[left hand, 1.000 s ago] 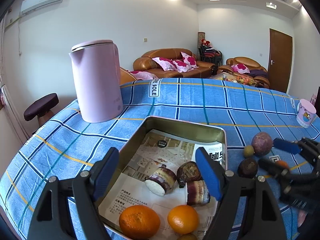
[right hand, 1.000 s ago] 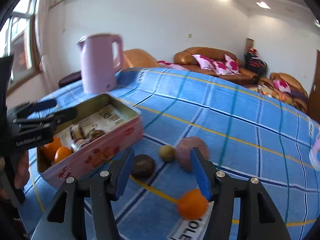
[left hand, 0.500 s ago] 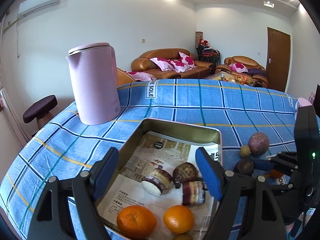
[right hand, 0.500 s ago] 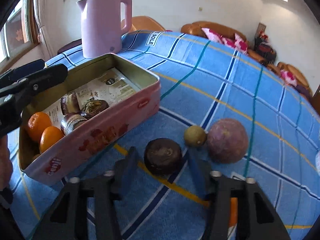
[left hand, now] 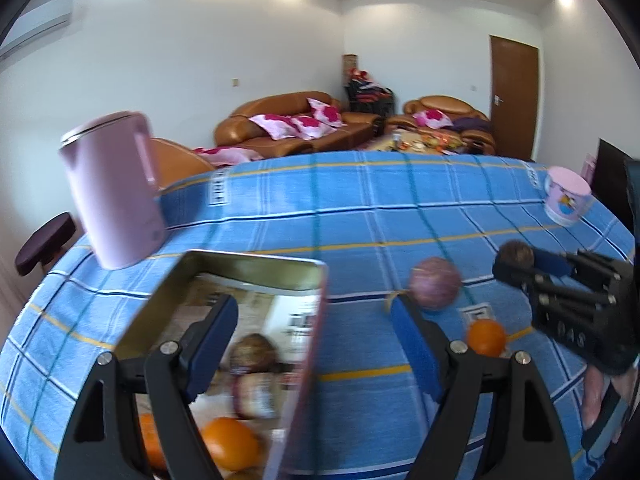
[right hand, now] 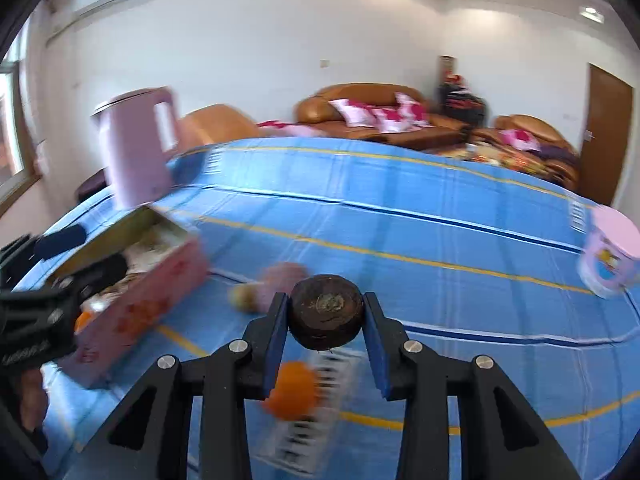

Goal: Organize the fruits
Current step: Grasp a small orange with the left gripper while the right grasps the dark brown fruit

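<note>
Tin [left hand: 248, 264] contents motion-blurred; small yellowish fruit [left hand: 390, 300] half hidden behind hand-held gripper finger.

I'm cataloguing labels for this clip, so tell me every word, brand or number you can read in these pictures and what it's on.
None can be read for certain.
Tablecloth tag: print blurred.
Tablecloth label: blurred.
Paper lining the tin: print too blurred.
Lettering on the left gripper: too small.
Pink cup: picture only.

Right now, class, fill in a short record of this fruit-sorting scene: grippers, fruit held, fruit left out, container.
right gripper: shut on the dark brown fruit, lifted off the cloth
left gripper: open, empty, above the tin's edge
tin: paper-lined, holds oranges and other blurred pieces
left on the blue cloth: purple fruit, small orange
</note>
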Available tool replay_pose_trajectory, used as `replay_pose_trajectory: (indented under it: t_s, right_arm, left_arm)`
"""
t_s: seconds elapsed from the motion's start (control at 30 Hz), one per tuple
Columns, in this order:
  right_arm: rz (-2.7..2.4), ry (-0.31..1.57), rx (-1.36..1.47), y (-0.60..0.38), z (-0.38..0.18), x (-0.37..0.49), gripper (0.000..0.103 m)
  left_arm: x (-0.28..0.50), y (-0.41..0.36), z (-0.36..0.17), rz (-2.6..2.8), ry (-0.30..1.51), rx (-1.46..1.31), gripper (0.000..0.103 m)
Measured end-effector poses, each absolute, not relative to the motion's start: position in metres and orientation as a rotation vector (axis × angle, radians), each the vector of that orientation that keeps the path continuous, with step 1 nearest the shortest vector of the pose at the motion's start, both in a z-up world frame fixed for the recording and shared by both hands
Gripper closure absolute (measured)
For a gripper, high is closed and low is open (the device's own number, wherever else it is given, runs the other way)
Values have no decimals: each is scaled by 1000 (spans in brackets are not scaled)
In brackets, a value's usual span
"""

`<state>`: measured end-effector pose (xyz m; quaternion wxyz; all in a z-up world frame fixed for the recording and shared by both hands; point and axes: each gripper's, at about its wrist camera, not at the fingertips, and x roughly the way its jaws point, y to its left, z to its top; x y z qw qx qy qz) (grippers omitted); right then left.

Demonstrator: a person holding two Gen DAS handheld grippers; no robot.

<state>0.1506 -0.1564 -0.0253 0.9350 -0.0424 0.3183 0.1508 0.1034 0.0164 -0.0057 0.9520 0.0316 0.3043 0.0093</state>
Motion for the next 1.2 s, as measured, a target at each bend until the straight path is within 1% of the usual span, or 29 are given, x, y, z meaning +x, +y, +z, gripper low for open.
replay_pose_trajectory:
  t_s: [0.23, 0.47, 0.53, 0.57, 0.67, 0.73, 0.77, 0.8, 0.83, 0.93, 1.2]
  right_arm:
    - [212, 653, -4, -193, -31, 164, 64]
    - [181, 642, -18, -199, -29, 163, 64]
    - [181, 644, -4, -201, -28, 163, 64]
    - [180, 645, 1, -202, -29, 164, 64]
    - [178, 646, 16, -203, -29, 166, 64]
    - [178, 649, 22, -204, -30, 167, 64]
    - [180, 649, 24, -204, -30, 167, 64]
    - [182, 649, 25, -204, -31, 167, 64]
    - [184, 649, 25, -204, -31, 167, 64]
    - [195, 638, 27, -204, -30, 165, 64]
    - [265, 618, 28, -198, -28, 159, 64]
  left_arm:
    - [113, -25, -22, -114, 674, 64, 22]
    - [111, -58, -28, -219, 698, 87, 25]
    - [111, -64, -29, -247, 708, 93, 32]
    - [112, -67, -31, -265, 721, 91, 33]
    - [117, -70, -38, -290, 764, 83, 40]
    - [122, -72, -44, -309, 792, 79, 50]
    - [122, -72, -46, -318, 806, 78, 52]
    - [122, -74, -49, -334, 819, 75, 58]
    - [122, -75, -50, -356, 825, 64, 68]
    - [121, -76, -49, -351, 816, 66, 70]
    - [122, -54, -39, -238, 727, 57, 71]
